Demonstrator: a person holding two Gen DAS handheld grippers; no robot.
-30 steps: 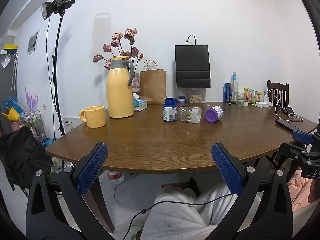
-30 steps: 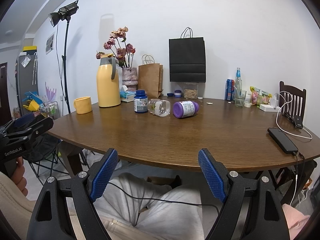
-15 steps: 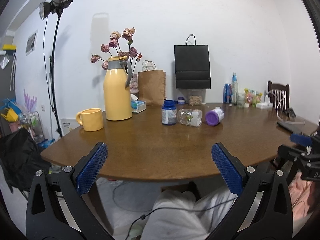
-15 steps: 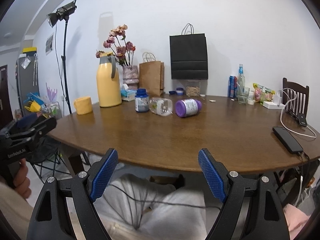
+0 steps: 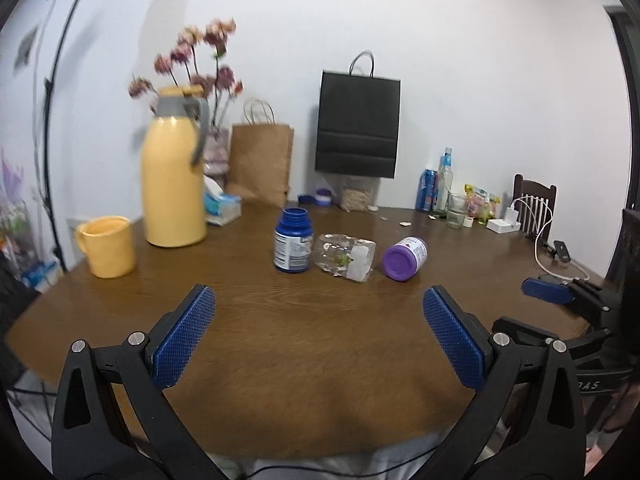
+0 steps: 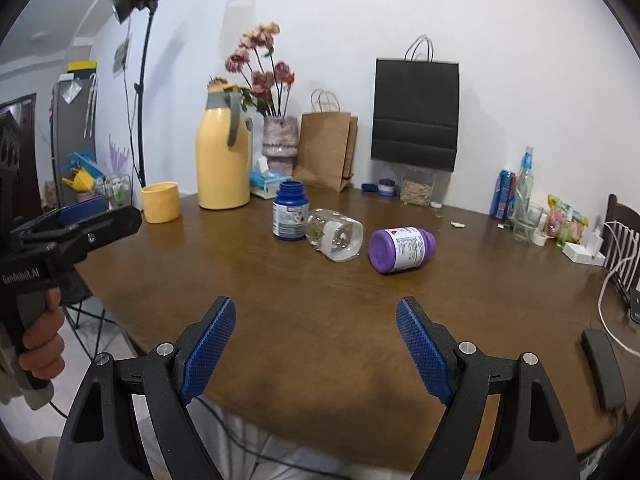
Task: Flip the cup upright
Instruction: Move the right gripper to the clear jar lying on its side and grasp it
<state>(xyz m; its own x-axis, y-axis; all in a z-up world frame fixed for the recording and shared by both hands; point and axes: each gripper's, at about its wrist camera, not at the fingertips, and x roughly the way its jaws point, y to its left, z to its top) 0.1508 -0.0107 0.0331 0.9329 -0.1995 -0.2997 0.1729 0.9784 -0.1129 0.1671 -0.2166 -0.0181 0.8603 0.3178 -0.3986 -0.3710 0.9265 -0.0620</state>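
Observation:
A clear glass cup lies on its side on the brown table, between an upright blue bottle and a purple bottle lying down. It also shows in the right wrist view, its mouth facing front right. My left gripper is open and empty above the table's near part, well short of the cup. My right gripper is open and empty, also short of the cup.
A yellow mug and a yellow thermos jug stand at the left. Paper bags, a flower vase, bottles and a glass line the back. A phone and cables lie at the right.
Both grippers have moved forward and up over the table edge, toward the cup and bottles. Both stay open. Nothing on the table has moved.

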